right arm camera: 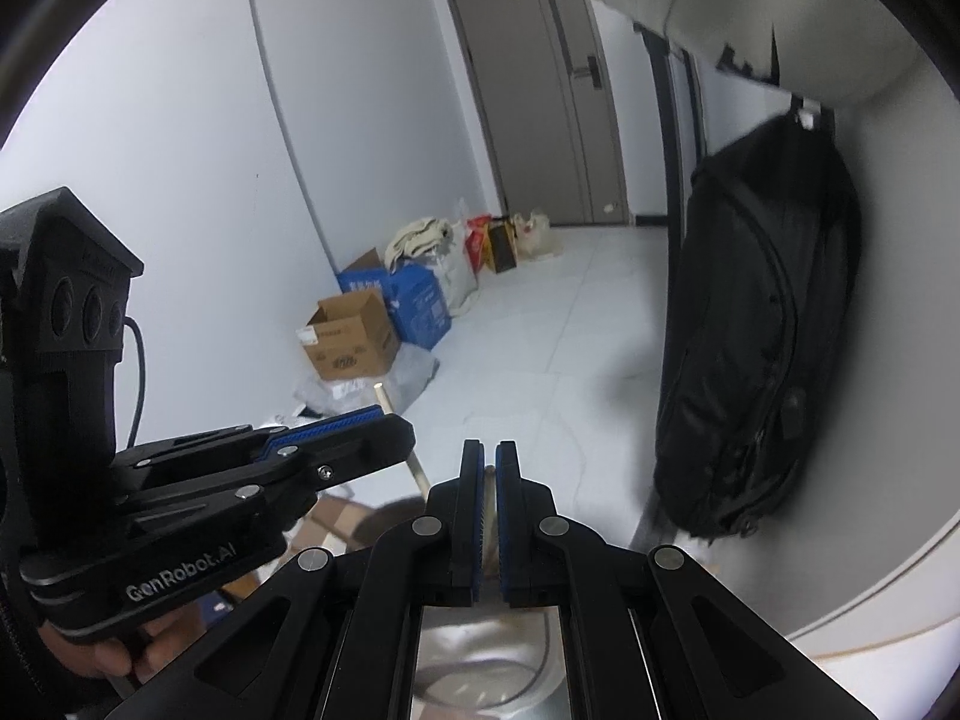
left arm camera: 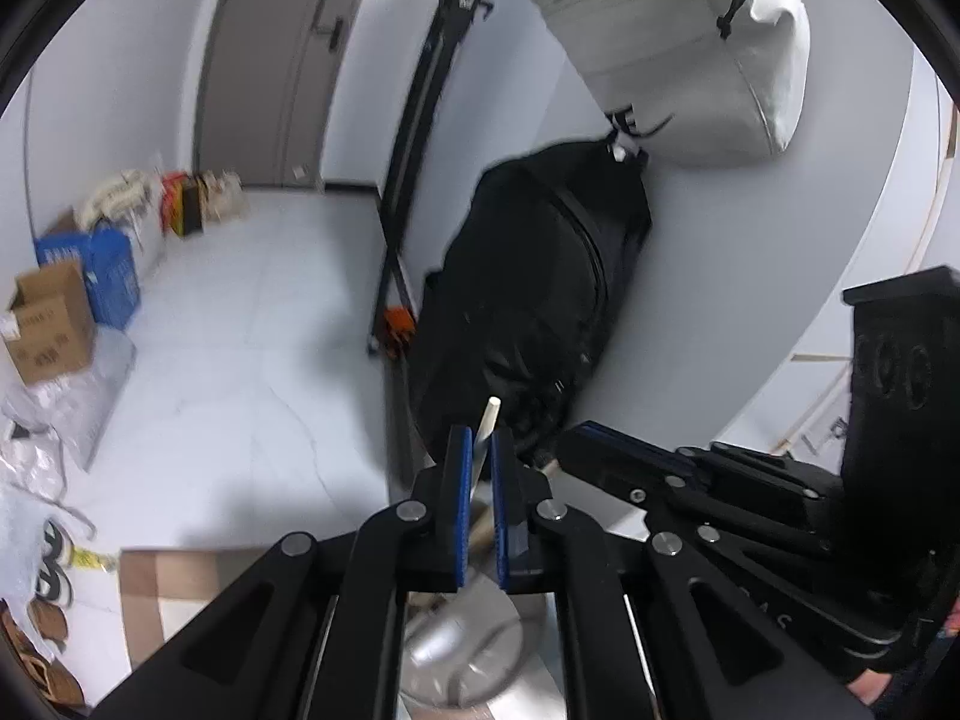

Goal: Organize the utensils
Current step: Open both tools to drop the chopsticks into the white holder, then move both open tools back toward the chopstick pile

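Note:
My left gripper is shut on a thin pale wooden stick, a utensil handle, which pokes up past the blue pads. The same handle rises above the left gripper in the right wrist view. My right gripper is shut, with a pale wooden utensil piece between its pads; it also shows in the left wrist view, to the right of the left one. Below both grippers sits a shiny metal container, also in the right wrist view.
A black backpack and a grey bag hang on the white wall at right. Cardboard and blue boxes and plastic bags line the left wall. A grey door stands at the far end.

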The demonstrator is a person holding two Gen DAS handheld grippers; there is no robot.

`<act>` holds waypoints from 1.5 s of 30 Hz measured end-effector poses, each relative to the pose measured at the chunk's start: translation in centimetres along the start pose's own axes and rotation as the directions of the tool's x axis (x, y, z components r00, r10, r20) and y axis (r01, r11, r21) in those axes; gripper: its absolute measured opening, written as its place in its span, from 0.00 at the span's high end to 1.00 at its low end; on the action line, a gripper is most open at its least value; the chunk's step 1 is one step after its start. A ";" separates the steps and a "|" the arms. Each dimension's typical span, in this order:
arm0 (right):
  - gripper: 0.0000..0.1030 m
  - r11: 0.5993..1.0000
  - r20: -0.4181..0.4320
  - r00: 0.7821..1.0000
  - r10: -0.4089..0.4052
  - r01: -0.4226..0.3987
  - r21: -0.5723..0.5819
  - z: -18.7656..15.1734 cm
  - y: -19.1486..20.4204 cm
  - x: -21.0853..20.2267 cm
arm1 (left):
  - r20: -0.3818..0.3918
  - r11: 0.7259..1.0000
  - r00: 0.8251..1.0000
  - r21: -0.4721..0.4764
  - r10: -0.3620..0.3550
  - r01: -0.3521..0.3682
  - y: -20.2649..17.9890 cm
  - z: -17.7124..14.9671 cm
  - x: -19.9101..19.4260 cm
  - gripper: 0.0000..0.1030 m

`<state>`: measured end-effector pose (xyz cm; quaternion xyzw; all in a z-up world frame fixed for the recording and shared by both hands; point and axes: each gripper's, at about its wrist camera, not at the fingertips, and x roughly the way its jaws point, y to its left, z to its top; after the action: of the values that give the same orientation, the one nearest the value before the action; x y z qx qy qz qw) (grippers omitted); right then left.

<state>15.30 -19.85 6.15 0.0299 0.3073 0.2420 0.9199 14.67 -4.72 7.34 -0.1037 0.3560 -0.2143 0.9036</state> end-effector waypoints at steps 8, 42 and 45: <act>0.88 0.990 -0.007 0.999 0.047 -0.046 0.132 -0.6 -1.8 -1.8 | -0.034 1.000 0.999 -0.016 0.000 0.000 -0.1 0.7 -1.4 0.76; 0.11 0.999 0.101 0.994 -0.034 0.030 0.044 -9.7 6.5 -12.5 | 0.057 0.961 0.959 -0.040 0.276 -0.274 -2.0 -9.3 -9.4 0.41; 0.05 0.998 0.111 0.992 -0.055 0.053 0.019 -10.6 7.5 -12.8 | 0.070 0.958 0.955 -0.038 0.288 -0.286 -2.1 -10.4 -9.9 0.29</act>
<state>-2.94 -20.12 6.11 0.0424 0.2579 0.2126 0.9415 0.42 -2.37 6.43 -0.0712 0.3359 -0.0722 0.9364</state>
